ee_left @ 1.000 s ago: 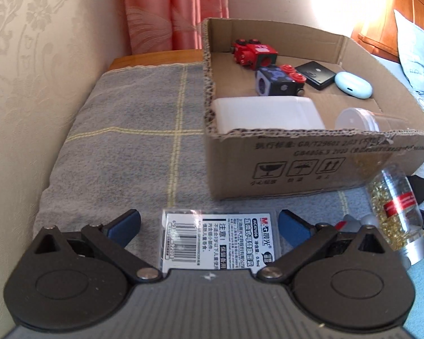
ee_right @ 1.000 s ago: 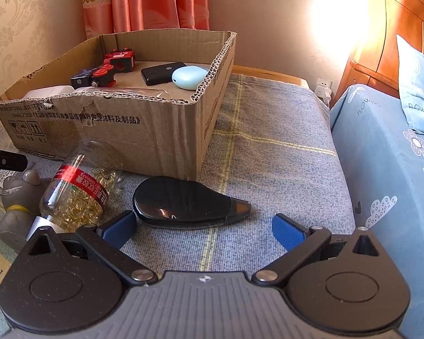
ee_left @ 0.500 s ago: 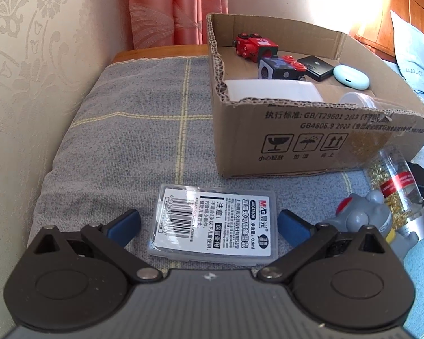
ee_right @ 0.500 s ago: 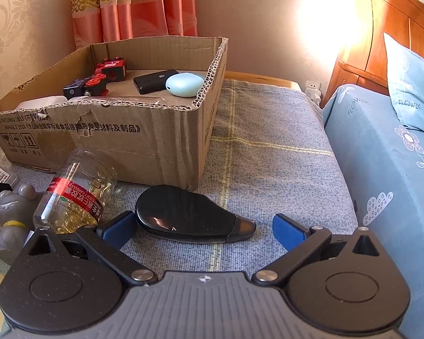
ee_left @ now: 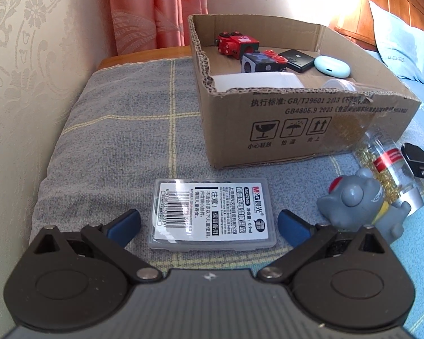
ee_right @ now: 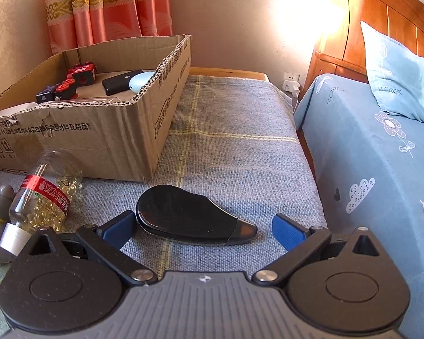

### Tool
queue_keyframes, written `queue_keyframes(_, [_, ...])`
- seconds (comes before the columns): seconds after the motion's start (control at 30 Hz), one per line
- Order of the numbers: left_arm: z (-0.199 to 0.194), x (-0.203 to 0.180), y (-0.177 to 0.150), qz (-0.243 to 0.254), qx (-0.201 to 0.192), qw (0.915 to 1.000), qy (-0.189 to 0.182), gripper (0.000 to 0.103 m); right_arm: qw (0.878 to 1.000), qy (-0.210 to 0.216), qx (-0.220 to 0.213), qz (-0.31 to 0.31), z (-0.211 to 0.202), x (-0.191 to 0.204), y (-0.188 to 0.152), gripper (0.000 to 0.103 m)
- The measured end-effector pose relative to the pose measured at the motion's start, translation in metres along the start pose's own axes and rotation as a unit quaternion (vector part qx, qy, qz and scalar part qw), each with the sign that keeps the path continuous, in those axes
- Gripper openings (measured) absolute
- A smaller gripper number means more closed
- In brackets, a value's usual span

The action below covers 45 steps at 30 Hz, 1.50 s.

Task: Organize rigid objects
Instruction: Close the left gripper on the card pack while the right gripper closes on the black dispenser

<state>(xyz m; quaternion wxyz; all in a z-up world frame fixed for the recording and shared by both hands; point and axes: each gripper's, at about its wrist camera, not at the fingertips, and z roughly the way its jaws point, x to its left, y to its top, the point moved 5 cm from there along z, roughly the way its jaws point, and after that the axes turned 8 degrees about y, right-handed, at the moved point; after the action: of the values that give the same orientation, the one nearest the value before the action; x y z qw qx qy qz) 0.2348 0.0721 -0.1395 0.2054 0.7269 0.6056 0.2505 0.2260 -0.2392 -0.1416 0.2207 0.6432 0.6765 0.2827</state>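
Both fingers point(ee_left: 124, 223) spread wide, holding nothing.

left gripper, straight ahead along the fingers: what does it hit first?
Probably the clear plastic case, lying flat on the blanket between the open fingers of the left gripper. If it travels above the case, next in line is the cardboard box wall. Height is unclear.

Grey blanket point(ee_left: 121, 130) with yellow grid lines, carrying an open cardboard box point(ee_left: 296, 130), a clear flat case point(ee_left: 212, 214) with a printed label, a grey toy figure point(ee_left: 359, 203), possibly an elephant, a capsule bottle point(ee_right: 45, 195) on its side, and a black teardrop-shaped case point(ee_right: 189, 216).
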Motion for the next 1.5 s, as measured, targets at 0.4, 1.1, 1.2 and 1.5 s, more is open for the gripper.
queue_keyframes(0.4, [0.005, -0.004, 0.006, 0.003, -0.011, 0.9999, -0.008, 0.102, 1.0, 0.014, 0.003, -0.009, -0.003, 0.02, -0.002, 0.103])
queue_keyframes(1.1, [0.004, -0.005, 0.007, 0.02, -0.025, 0.9992, -0.024, 0.099, 0.998, 0.035, -0.009, -0.048, 0.007, 0.02, 0.007, 0.103])
queue_keyframes(1.2, [0.003, -0.004, 0.006, 0.007, -0.023, 0.9996, -0.015, 0.099, 0.998, 0.032, -0.012, -0.048, 0.007, 0.019, 0.007, 0.103])
queue_keyframes(1.5, [0.0, -0.002, 0.005, -0.014, -0.025, 0.9996, 0.0, 0.09, 0.998, 0.041, -0.007, -0.054, 0.004, 0.023, 0.009, 0.093])
